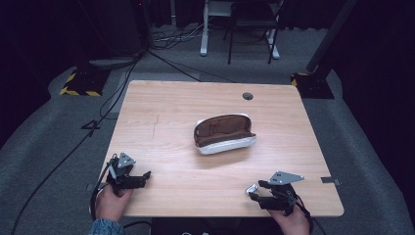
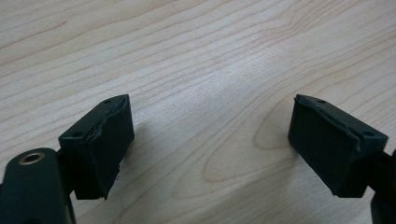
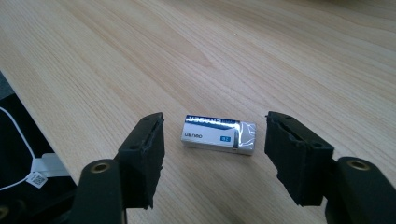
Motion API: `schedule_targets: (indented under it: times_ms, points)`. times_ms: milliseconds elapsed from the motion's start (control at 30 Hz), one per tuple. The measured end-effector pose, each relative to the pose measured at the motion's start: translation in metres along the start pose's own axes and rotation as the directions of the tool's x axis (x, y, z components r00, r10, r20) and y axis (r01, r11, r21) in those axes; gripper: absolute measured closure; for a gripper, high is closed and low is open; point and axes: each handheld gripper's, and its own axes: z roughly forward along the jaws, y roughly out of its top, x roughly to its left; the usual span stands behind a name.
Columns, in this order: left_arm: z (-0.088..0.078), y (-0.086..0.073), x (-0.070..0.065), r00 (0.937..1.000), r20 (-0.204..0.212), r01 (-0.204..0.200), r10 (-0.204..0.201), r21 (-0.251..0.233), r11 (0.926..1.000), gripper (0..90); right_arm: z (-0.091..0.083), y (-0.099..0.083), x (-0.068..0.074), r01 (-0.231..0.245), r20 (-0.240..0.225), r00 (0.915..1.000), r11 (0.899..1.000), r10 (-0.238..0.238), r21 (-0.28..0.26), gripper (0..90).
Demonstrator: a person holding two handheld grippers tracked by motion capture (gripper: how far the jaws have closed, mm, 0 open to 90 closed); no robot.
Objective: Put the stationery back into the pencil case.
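- Case (image 1: 224,133): a soft white pouch with a brown lining, lying open near the middle of the table, its mouth facing up and toward the far side.
- Eraser (image 3: 218,134): a small white block in a blue-and-white sleeve with clear wrap at one end, lying flat near the table's front edge, well apart from the case (image 1: 251,188).

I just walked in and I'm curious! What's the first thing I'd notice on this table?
Probably the open white pencil case with a brown lining, lying alone mid-way across the light wooden table. Next, the small white wrapped eraser with a blue stripe lies flat near the table's front edge, just ahead of the open right gripper. The left gripper, near the front left corner, is open too, over bare wood.
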Motion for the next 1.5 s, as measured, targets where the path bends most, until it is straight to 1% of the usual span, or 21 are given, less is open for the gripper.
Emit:
schedule_targets:
  times_ms: [133, 233, 400, 467, 567, 733, 967, 1133, 1267, 1300, 1333, 1500]
  points:
    - [0.0, 0.0, 0.0, 1.0, 0.001, 0.001, -0.001, 0.003, 1.0, 14.7, 0.005, 0.0, 0.002, 0.011, -0.001, 0.9999, 1.0, -0.011, 0.015, 37.8]
    - [0.0, 0.0, 0.0, 1.0, 0.0, 0.001, -0.001, 0.001, 1.0, 14.7, 0.009, 0.0, 0.003, 0.008, -0.006, 1.0, 1.0, -0.007, 0.026, 38.2]
    - [0.0, 0.0, 0.0, 1.0, 0.0, 0.001, -0.001, 0.0, 1.0, 14.7, 0.018, 0.002, 0.005, 0.02, 0.021, 0.9996, 0.999, -0.021, 0.044, 39.4]
    - [0.0, 0.0, 0.0, 1.0, 0.0, 0.0, 0.0, 0.001, 1.0, 14.7, 0.019, 0.002, 0.005, 0.025, 0.024, 0.9994, 0.999, -0.026, 0.042, 40.6]
    - [0.0, 0.0, 0.0, 1.0, 0.001, 0.001, -0.001, 0.003, 1.0, 14.7, 0.018, 0.002, 0.006, 0.03, 0.041, 0.9987, 0.999, -0.032, 0.044, 46.7]
    - [0.0, 0.0, 0.0, 1.0, 0.0, 0.001, -0.001, 0.001, 1.0, 14.7, 0.018, 0.002, 0.007, 0.039, 0.051, 0.9978, 0.998, -0.041, 0.045, 47.8]
    - [0.0, 0.0, 0.0, 1.0, 0.001, 0.001, -0.001, 0.004, 1.0, 14.7, 0.018, 0.003, 0.006, 0.036, 0.042, 0.9984, 0.998, -0.038, 0.05, 48.4]
    - [0.0, 0.0, 0.0, 1.0, 0.0, 0.0, 0.0, 0.001, 1.0, 14.7, 0.013, 0.007, 0.003, 0.018, 0.028, 0.9994, 1.0, -0.019, 0.025, 48.5]
    - [0.0, 0.0, 0.0, 1.0, 0.001, 0.001, -0.001, 0.003, 1.0, 14.7, 0.003, 0.015, -0.001, 0.006, 0.02, 0.9998, 1.0, -0.005, -0.012, 48.5]
    - [0.0, 0.0, 0.0, 1.0, 0.001, 0.001, -0.001, 0.003, 1.0, 14.7, 0.003, 0.015, -0.001, 0.006, 0.02, 0.9998, 1.0, -0.005, -0.012, 48.5]
    - [0.0, 0.0, 0.0, 1.0, 0.001, 0.001, -0.001, 0.003, 1.0, 14.7, -0.001, 0.019, -0.003, 0.005, 0.02, 0.9998, 1.0, -0.004, -0.023, 48.5]
    - [0.0, 0.0, 0.0, 1.0, 0.0, 0.001, -0.001, 0.002, 1.0, 14.7, -0.007, 0.028, -0.006, 0.004, 0.021, 0.9998, 0.999, -0.003, -0.039, 48.5]
